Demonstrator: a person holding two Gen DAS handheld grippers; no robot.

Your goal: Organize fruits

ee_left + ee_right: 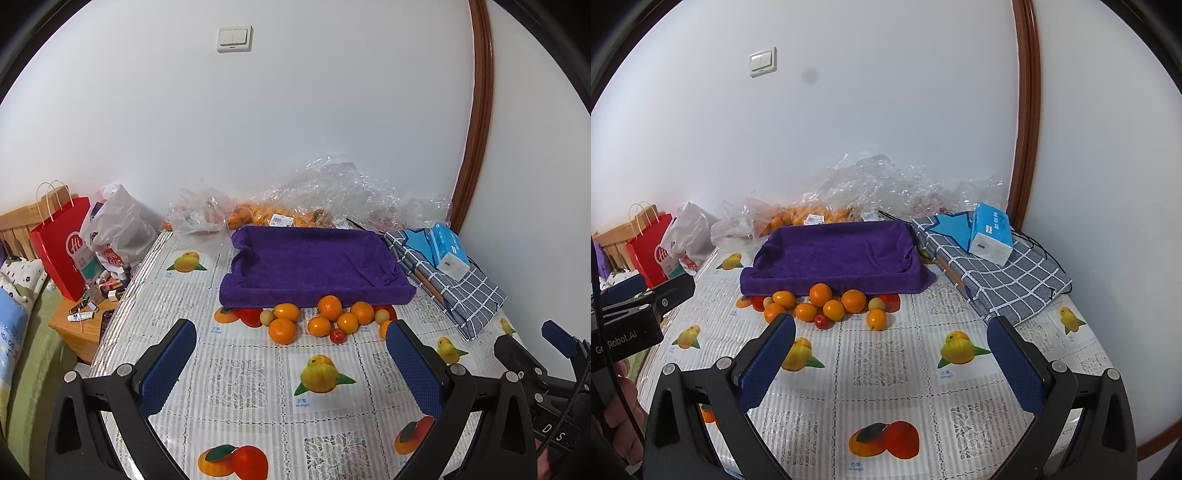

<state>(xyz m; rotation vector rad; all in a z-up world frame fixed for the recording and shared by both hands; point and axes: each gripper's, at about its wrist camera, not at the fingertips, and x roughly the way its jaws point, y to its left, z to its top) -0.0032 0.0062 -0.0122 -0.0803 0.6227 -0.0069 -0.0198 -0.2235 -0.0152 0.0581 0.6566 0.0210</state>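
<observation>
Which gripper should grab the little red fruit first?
Probably the left gripper. The red fruit sits nearly straight ahead between its open jaws. From the right gripper it lies off to the left. Both are open and empty.

Seven oranges (pixel 820 294), two small green fruits (pixel 876 304), one small red fruit (pixel 822 321), one purple tray (pixel 834 258), one tissue pack (pixel 991 233).

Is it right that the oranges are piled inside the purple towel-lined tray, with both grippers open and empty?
No. In both wrist views the oranges lie on the tablecloth in front of the purple towel-lined tray, which holds nothing. The left gripper and right gripper are open and empty.
</observation>
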